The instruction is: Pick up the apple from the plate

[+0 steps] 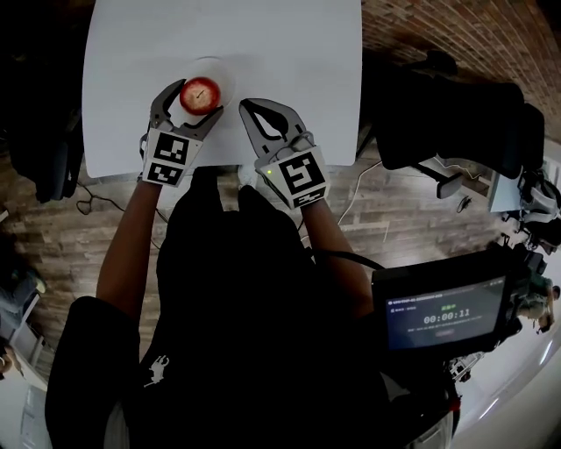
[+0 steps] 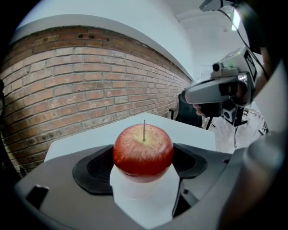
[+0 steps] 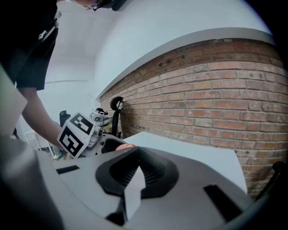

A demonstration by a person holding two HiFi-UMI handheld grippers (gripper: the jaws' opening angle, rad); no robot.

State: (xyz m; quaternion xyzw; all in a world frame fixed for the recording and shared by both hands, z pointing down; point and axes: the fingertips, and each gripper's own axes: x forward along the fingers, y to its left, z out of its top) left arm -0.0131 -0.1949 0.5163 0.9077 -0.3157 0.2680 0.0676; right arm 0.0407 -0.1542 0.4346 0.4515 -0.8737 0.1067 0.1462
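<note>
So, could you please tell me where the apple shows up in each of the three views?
Head view: the apple sits upper left of centre, between the jaws of the left hand-held gripper.
Left gripper view: dead centre, between the jaws.
Right gripper view: only a reddish sliver left of centre, probably the apple.
Shared landmark: the brick wall.

Head view: table (image 1: 298, 61) at 12 o'clock. Plate (image 1: 221, 72) toward the table's near edge, at 11 o'clock. Apple (image 1: 200, 93) at the plate's 6 o'clock side, between the left gripper's (image 1: 195, 97) jaws, both pads against it. Right gripper (image 1: 245, 105) at the apple's 3 o'clock, over bare table, jaws together. Chair (image 1: 456, 114) off the table at 2 o'clock.
</note>
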